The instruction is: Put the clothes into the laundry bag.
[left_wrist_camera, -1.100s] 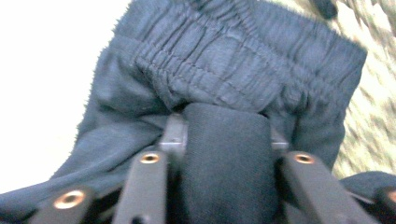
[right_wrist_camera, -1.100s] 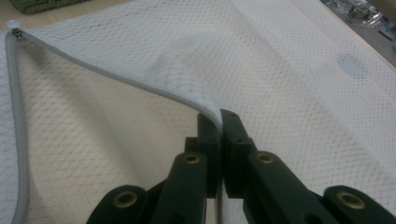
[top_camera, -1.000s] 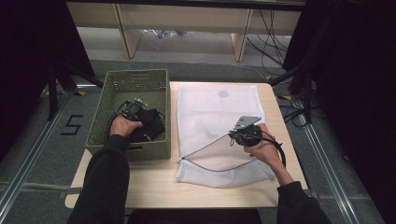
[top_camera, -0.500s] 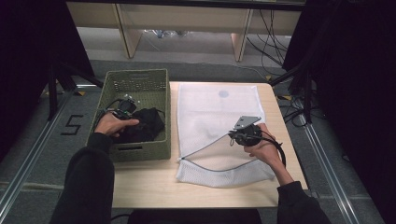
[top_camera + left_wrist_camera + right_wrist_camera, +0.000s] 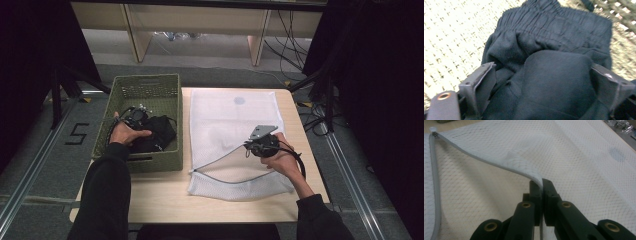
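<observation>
**Risks while I load the dark garment into the mesh bag**

My left claw (image 5: 141, 119) is down inside the olive-green plastic basket (image 5: 170, 161), which stands on the left part of the light wooden tabletop (image 5: 165, 200). In the left gripper view its jaws stand wide, with a thick fold of the black soft cloth garment (image 5: 554, 75) bulging between them. I cannot tell if they already press the cloth or only surround it. My right claw (image 5: 541, 185) is closed tight on the grey zipper edge of the white mesh laundry bag (image 5: 481, 190), which lies flat on the tabletop beside the basket, and it lifts this edge so the mouth is open.

I see some things that could go wrong:

- The left claw takes only one fold. I think the rest of the garment will hang down when I lift, and it may catch on the basket wall or drag the basket.
- If the jaws do not close enough on such a thick bundle, the cloth may slip out on the way to the bag.
- The mesh edge in the right claw is thin and held only near the jaw tips. A pull from the incoming garment could draw it out, and then the mouth falls closed.
- The opening looks low, so the garment may push the bag along the tabletop instead of going in.
</observation>
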{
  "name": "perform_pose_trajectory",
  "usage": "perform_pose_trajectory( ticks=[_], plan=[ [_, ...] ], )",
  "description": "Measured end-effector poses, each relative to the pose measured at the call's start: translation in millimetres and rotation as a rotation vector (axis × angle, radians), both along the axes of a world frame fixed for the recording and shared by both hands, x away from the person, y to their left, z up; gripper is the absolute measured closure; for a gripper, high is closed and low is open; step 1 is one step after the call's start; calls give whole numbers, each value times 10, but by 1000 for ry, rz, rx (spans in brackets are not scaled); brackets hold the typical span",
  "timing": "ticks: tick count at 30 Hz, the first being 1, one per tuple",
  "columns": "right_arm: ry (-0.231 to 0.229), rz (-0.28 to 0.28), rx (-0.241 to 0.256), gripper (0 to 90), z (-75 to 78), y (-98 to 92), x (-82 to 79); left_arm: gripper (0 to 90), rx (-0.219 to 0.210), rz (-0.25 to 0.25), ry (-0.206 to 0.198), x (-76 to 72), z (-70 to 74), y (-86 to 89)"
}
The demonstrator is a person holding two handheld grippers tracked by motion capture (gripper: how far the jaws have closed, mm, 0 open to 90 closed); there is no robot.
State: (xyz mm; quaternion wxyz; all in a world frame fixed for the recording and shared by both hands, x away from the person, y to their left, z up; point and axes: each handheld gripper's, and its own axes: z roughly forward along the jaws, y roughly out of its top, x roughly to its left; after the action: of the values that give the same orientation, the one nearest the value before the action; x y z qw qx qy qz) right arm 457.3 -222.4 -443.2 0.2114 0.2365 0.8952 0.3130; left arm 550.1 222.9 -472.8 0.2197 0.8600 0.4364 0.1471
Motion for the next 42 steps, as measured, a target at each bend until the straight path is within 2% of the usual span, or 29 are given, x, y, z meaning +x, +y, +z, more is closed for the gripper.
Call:
perform_pose_trajectory(
  ticks=[1, 2, 3, 4, 5, 8, 9, 10, 11, 13, 14, 15, 16, 18, 19, 20, 22, 24, 26, 28, 30, 31, 34, 36, 38, 40, 42],
  plan=[
    [0, 0, 0, 885, 0, 0, 0, 58, 0, 0, 0, 0, 0, 0],
    [-6, -5, 5, 885, -12, 6, -3, 28, -5, 8, 35, 29, -75, 12],
    [-6, -5, 5, 885, -12, 6, -3, 4, -5, 8, 35, 29, -75, 12],
    [-1, 10, -6, 885, 0, 1, 4, 0, -19, 17, 50, 47, -136, 17],
    [-1, 10, -6, 885, 0, 1, 4, 0, -19, 17, 50, 47, -136, 17],
    [2, 3, -1, 885, -1, 4, -1, 0, -69, 34, 96, 68, -227, 34],
    [-4, 12, -6, 885, -2, 2, 6, 0, -50, 20, 110, 76, -217, 51],
    [-2, 10, -5, 885, -4, 5, 3, 0, -68, 37, 107, 71, -228, 35],
    [-3, 17, -7, 885, -3, 3, 6, 0, -44, 27, 110, 76, -220, 41],
    [-6, 14, -5, 884, 1, 5, 4, 15, -66, 56, 102, 69, -229, 14],
    [-1, 14, -7, 884, 5, 2, 2, 59, -62, 63, 121, 53, -199, 15],
    [-1, 14, -7, 884, 5, 2, 2, 106, -62, 63, 121, 53, -199, 15],
    [-1, 13, -3, 884, 5, 1, 1, 106, -79, 45, 132, 53, -169, 25],
    [0, -3, 8, 884, 13, 11, -11, 360, -87, 56, 132, 30, -127, 44],
    [0, -3, 8, 884, 13, 11, -11, 429, -87, 56, 132, 30, -127, 44],
    [-1, -2, 9, 884, 13, 13, -13, 429, -80, 59, 121, 24, -125, 50],
    [-7, 14, 0, 885, 21, 4, -5, 525, -80, 76, 103, 17, -113, 37],
    [-9, 12, 5, 889, 20, 1, -1, 629, -76, 56, 113, 10, -89, 38],
    [-5, 16, 3, 890, 19, 0, -2, 640, -79, 72, 103, 3, -83, 26],
    [6, 2, 9, 897, 27, -6, -8, 658, -80, 67, 102, -5, -62, 27],
    [3, 6, 8, 899, 31, -8, -4, 667, -114, 71, 80, -28, 15, 30],
    [3, 6, 8, 899, 31, -8, -4, 669, -114, 71, 80, -28, 15, 30],
    [-14, 9, 8, 900, 39, -14, 4, 673, -168, 78, 32, -67, 201, 35],
    [-9, 8, 8, 900, 50, -18, 0, 676, -215, 75, 1, -93, 314, 40],
    [-11, 5, 9, 900, 49, -17, -4, 677, -279, 80, -31, -130, 472, 81],
    [-5, -11, 19, 900, 47, -15, -10, 677, -292, 86, -50, -160, 614, 116],
    [-7, -2, 12, 900, 52, -18, -7, 677, -315, 94, -75, -195, 750, 149]
  ],
)
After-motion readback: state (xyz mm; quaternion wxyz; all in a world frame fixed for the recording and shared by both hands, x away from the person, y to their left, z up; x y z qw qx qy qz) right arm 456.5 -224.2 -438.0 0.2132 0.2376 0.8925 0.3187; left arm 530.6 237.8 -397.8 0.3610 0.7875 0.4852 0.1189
